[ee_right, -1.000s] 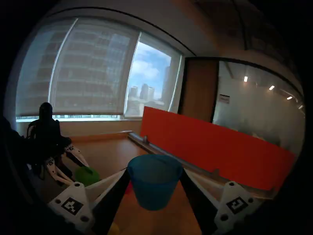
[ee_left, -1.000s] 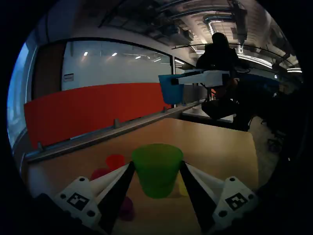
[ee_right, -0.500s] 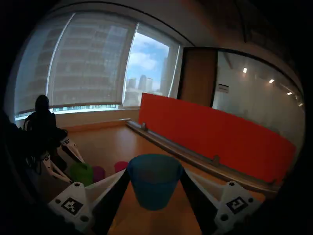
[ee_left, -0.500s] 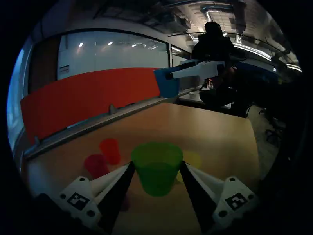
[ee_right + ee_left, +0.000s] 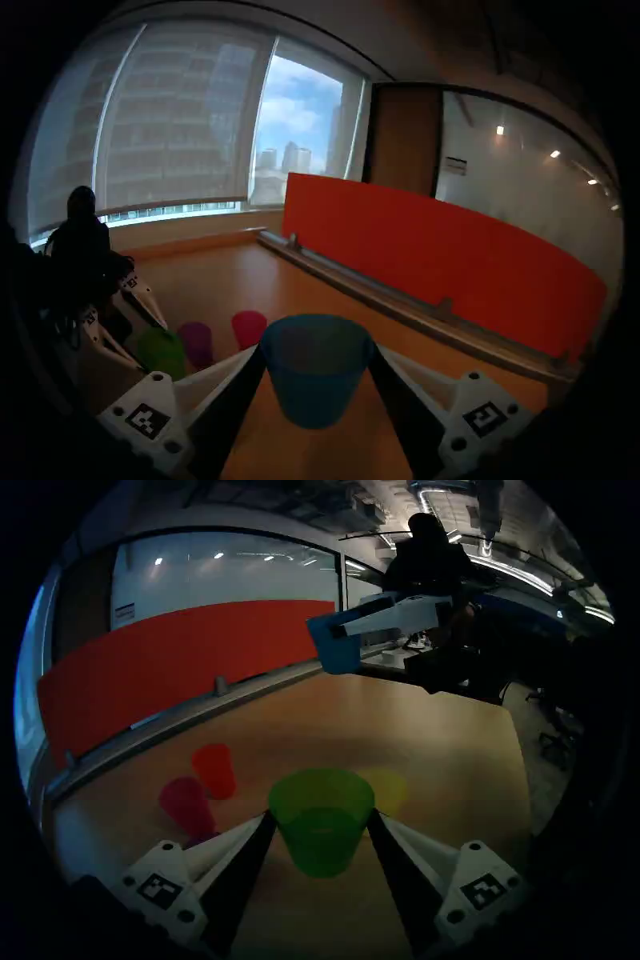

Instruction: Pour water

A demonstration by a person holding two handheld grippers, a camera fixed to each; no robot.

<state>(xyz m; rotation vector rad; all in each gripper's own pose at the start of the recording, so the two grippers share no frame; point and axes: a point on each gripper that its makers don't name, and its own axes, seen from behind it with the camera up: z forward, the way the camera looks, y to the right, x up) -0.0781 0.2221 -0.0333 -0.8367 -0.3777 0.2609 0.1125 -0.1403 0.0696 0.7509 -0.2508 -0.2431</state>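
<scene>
In the left gripper view, my left hand-held gripper holds a green cup upright, one finger pressed to each side. The cup's base hangs just above the wooden surface; I cannot tell whether it touches. I cannot tell if there is water inside.

Past it, a red cup and a magenta cup stand close together on the surface to the left. A yellow cup is half hidden behind the green cup and one finger.

Farther off and higher, the right hand-held gripper grips a blue cup, tilted slightly. The person holding it is a dark silhouette with no detail.

In the right gripper view, the blue cup sits between that gripper's fingers, rim towards me, its inside too dim to read. The left gripper appears at the left edge, mostly lost in shadow. An orange divider runs along the surface's far edge, beside a bright window.
</scene>
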